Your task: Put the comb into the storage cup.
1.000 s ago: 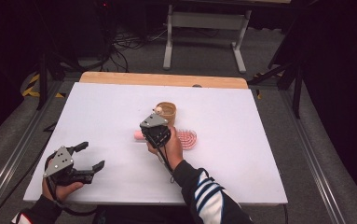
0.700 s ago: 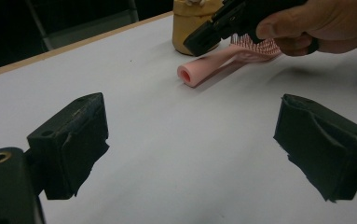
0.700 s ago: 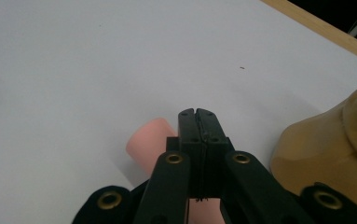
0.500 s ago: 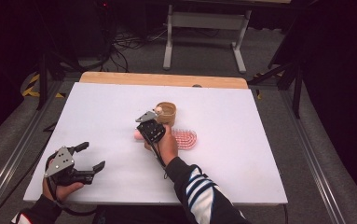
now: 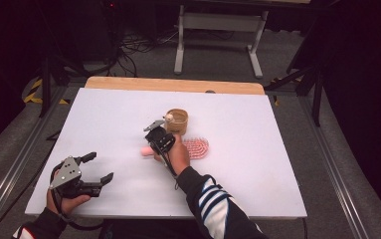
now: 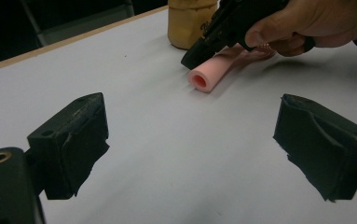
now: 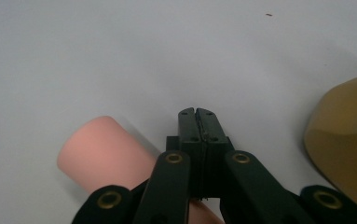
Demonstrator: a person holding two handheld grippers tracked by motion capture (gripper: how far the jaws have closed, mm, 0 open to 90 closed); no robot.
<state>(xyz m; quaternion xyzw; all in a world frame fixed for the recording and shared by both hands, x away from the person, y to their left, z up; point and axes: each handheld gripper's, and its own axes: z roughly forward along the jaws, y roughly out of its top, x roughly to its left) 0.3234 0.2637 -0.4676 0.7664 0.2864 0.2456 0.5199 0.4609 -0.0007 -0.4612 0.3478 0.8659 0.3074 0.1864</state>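
Observation:
A pink hairbrush lies mid-table, its round handle [image 5: 145, 151] pointing left and its bristled head [image 5: 198, 147] to the right. My right gripper [image 5: 153, 136] hovers just over the handle with its jaws pressed together and nothing between them. In the right gripper view the shut tips [image 7: 197, 113] sit just past the pink handle [image 7: 101, 154], over bare table. My left gripper [image 5: 100, 168] rests near the front left corner, jaws wide apart and empty. The left gripper view looks between its open jaws [image 6: 192, 140] at the hollow handle end [image 6: 203, 79] and the right gripper [image 6: 223, 32] above it.
A tan round cup [image 5: 177, 121] stands just behind the brush, close to the right gripper; it is also in the right gripper view [image 7: 348, 140] and the left gripper view [image 6: 188, 21]. The white table [image 5: 277, 164] has a wooden strip [image 5: 173, 84] along its far edge.
The right gripper has shifted slightly left and down toward the brush handle. The left gripper has stayed put.

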